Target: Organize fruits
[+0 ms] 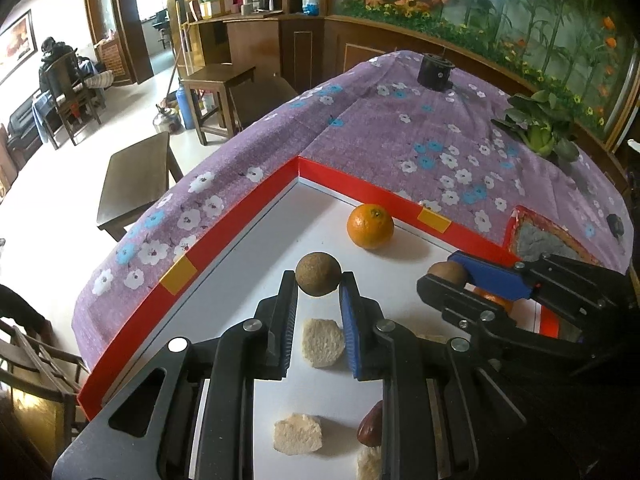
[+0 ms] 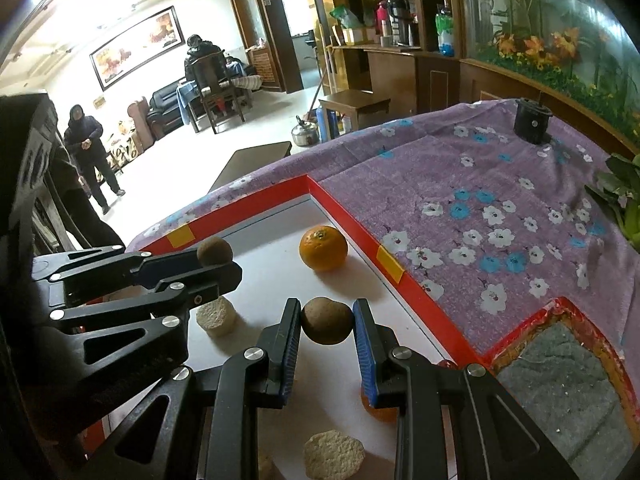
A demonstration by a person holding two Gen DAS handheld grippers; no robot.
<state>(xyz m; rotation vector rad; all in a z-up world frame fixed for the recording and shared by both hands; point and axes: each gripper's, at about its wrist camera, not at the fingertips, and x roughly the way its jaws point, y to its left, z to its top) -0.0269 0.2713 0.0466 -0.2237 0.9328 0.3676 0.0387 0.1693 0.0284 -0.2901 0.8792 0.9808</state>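
purple white-and-blue flowered cloth [image 1: 400,128], red-edged white tray [image 1: 248,200], an orange [image 1: 370,226], brown fruit [image 1: 318,279].

Purple floral cloth [image 1: 400,136] covers the table. On it: black cylinder [image 1: 435,71] at far edge, leafy green veg [image 1: 538,128] to the right. Beyond: wooden stool [image 1: 218,92], metal kettle [image 2: 305,133] on floor, seated person [image 2: 204,64] w/ back to camera.

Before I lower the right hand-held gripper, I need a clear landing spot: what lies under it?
Under the right hand-held gripper lie a pale round biscuit-like piece and an orange fruit, mostly covered by its finger.
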